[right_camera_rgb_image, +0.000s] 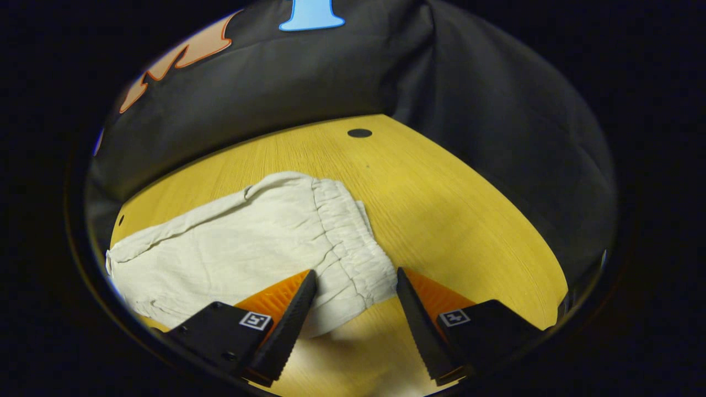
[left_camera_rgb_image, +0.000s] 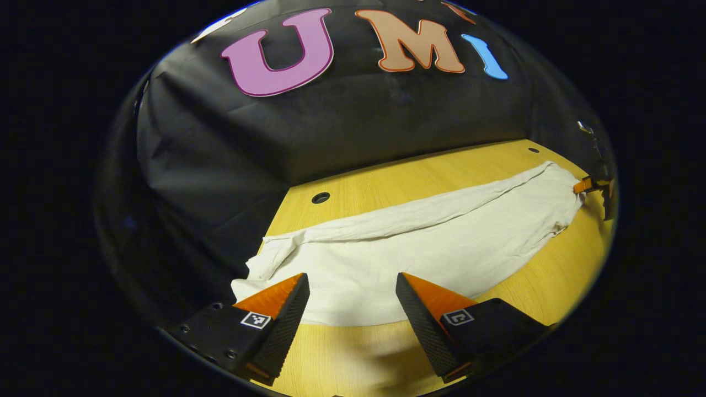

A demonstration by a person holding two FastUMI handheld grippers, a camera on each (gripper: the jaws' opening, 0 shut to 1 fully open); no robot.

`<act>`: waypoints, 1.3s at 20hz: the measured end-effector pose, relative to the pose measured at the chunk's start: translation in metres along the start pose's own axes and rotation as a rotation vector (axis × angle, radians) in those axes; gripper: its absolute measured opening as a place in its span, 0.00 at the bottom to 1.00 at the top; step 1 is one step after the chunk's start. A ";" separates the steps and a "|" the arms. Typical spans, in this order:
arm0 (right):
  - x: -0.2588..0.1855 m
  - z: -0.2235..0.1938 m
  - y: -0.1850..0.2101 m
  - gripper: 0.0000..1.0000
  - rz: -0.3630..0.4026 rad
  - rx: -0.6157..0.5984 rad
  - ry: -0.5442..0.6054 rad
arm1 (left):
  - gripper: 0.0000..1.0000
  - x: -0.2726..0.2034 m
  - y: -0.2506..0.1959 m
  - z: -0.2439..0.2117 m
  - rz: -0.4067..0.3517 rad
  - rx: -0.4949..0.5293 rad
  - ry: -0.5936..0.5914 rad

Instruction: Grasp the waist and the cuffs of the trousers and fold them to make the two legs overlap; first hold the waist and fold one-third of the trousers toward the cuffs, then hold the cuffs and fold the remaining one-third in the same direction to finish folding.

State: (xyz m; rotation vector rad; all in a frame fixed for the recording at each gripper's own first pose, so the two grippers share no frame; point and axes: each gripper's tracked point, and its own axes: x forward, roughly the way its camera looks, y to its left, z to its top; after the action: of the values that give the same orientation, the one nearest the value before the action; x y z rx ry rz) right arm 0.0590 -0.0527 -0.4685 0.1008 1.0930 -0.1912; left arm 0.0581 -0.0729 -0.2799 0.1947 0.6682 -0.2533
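The white trousers (left_camera_rgb_image: 441, 242) lie flat on the yellow wooden counter (left_camera_rgb_image: 397, 176), stretched long from one side to the other. In the left gripper view the cuff end (left_camera_rgb_image: 265, 259) is near the camera, a little wrinkled and bunched at the left side, and the cloth runs away to the right until the far edge of the counter. The left hand-held gripper (left_camera_rgb_image: 352, 300) is released: its two fingers stand wide apart above the near edge of the trousers, and I see no cloth between them. Its shadow falls on the bare wood just below the cloth. Behind the trousers there is a round hole (left_camera_rgb_image: 320, 197) in the counter, and behind that the black cloth wall (left_camera_rgb_image: 231, 160).

At the far right end of the trousers, in the same view, a small part of the other gripper is seen, just beside the cloth.

In the right gripper view the gathered elastic waist (right_camera_rgb_image: 345, 242) is near the camera, and the legs go away to the left. The right hand-held gripper (right_camera_rgb_image: 356, 295) is also released, with its fingers far apart on both sides of the waistband's near corner. They are not pressing on it. Another round hole (right_camera_rgb_image: 359, 133) is in the wood behind the waist.
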 end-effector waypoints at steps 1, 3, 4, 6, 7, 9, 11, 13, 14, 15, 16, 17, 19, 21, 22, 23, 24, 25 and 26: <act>-0.004 0.002 -0.002 0.87 0.001 -0.005 -0.007 | 0.96 -0.001 0.001 -0.001 0.004 -0.001 0.001; -0.006 0.004 0.003 0.75 0.024 -0.036 0.012 | 0.96 -0.001 0.000 -0.004 0.003 -0.006 0.007; -0.007 0.003 0.004 0.63 0.030 -0.058 0.031 | 0.96 -0.001 -0.001 -0.006 0.004 -0.006 0.012; -0.004 0.007 0.009 0.52 0.055 -0.106 0.041 | 0.97 -0.001 -0.003 -0.009 0.002 -0.006 0.021; -0.002 0.004 0.010 0.46 0.065 -0.125 0.042 | 0.97 0.000 -0.004 -0.009 0.000 -0.010 0.023; -0.001 0.004 0.015 0.34 0.069 -0.147 0.038 | 0.97 0.000 -0.002 -0.010 0.008 -0.019 0.027; -0.004 0.008 0.012 0.21 0.047 -0.151 0.024 | 0.97 -0.001 0.007 -0.007 0.028 -0.018 0.021; -0.008 0.012 0.014 0.11 0.044 -0.155 0.005 | 0.97 -0.001 0.008 -0.007 0.035 -0.022 0.020; -0.011 0.017 0.013 0.16 0.045 -0.157 -0.013 | 0.97 -0.003 0.012 -0.007 0.040 -0.023 0.017; -0.016 0.023 0.015 0.16 0.049 -0.159 -0.040 | 0.97 -0.004 0.015 -0.007 0.043 -0.025 0.015; -0.023 0.031 0.017 0.15 0.054 -0.168 -0.066 | 0.97 -0.005 0.017 -0.008 0.050 -0.029 0.015; -0.029 0.039 0.019 0.15 0.060 -0.180 -0.088 | 0.97 -0.005 0.019 -0.008 0.053 -0.037 0.016; -0.044 0.058 0.027 0.15 0.081 -0.187 -0.138 | 0.97 -0.006 0.027 -0.010 0.060 -0.058 0.018; -0.065 0.078 0.040 0.10 0.111 -0.179 -0.181 | 0.97 -0.007 0.035 -0.010 0.076 -0.082 0.007; -0.077 0.085 0.045 0.15 0.128 -0.176 -0.201 | 0.97 -0.007 0.036 -0.010 0.079 -0.096 0.006; -0.087 0.090 0.052 0.15 0.148 -0.174 -0.220 | 0.97 -0.007 0.039 -0.010 0.079 -0.111 0.004; -0.097 0.099 0.056 0.15 0.170 -0.173 -0.243 | 0.97 -0.007 0.040 -0.011 0.079 -0.123 0.004; -0.111 0.108 0.061 0.15 0.191 -0.179 -0.262 | 0.97 -0.008 0.043 -0.012 0.082 -0.130 0.004; -0.125 0.117 0.066 0.15 0.214 -0.189 -0.277 | 0.97 -0.008 0.044 -0.014 0.082 -0.135 0.003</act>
State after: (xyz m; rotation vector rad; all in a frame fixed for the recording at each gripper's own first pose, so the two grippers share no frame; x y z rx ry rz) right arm 0.1184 0.0042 -0.3046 0.0203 0.8122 0.0889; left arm 0.0564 -0.0263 -0.2811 0.0926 0.6764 -0.1287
